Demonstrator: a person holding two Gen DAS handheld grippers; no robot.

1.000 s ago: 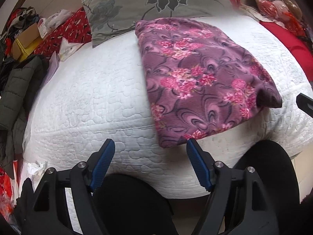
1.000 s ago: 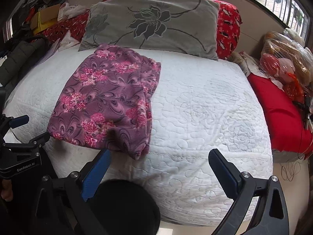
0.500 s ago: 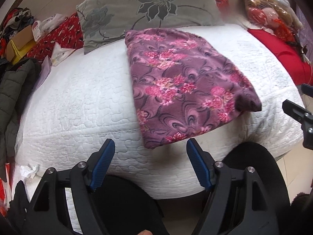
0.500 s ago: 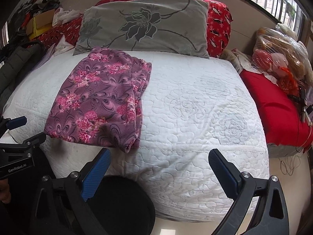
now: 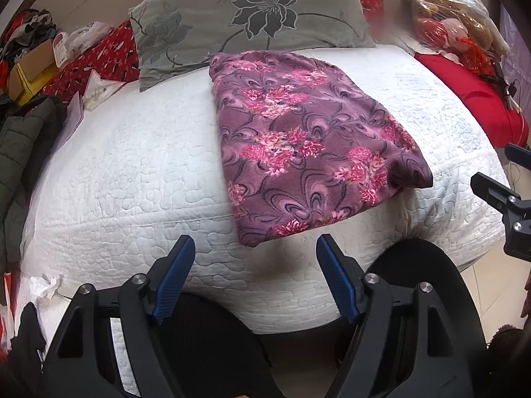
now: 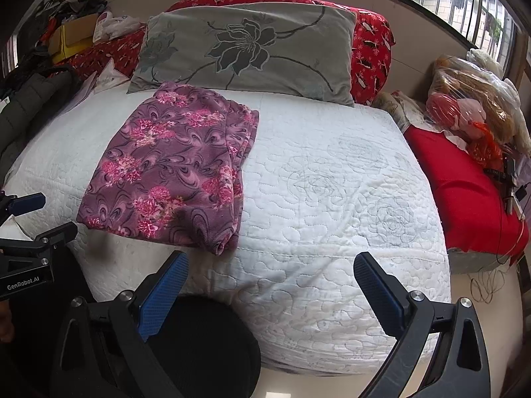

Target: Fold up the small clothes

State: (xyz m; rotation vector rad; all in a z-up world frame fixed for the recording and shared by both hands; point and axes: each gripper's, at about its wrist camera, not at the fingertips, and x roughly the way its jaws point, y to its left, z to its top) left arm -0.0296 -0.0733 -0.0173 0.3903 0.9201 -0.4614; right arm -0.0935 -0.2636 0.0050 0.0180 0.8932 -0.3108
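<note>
A white quilted bed cover [image 6: 332,199] fills my view; the purple floral fleece garment [image 5: 305,146] lies on it folded into a neat layered rectangle near the front edge; my left gripper [image 5: 255,275] and right gripper [image 6: 270,285] hang empty, jaws apart; folding looks nearly complete.

The left gripper [image 5: 255,248] and the right gripper [image 6: 270,265] are both pointing downward, jaws standing wide apart, gripping nothing.

Both grippers are showing black plastic frames with silver screws at the joints; the left gripper [image 5: 255,248] and right gripper [image 6: 270,265] are wearing ribbed blue pads [image 6: 162,293], one body carrying white "GenRobot.AI" lettering.
</note>
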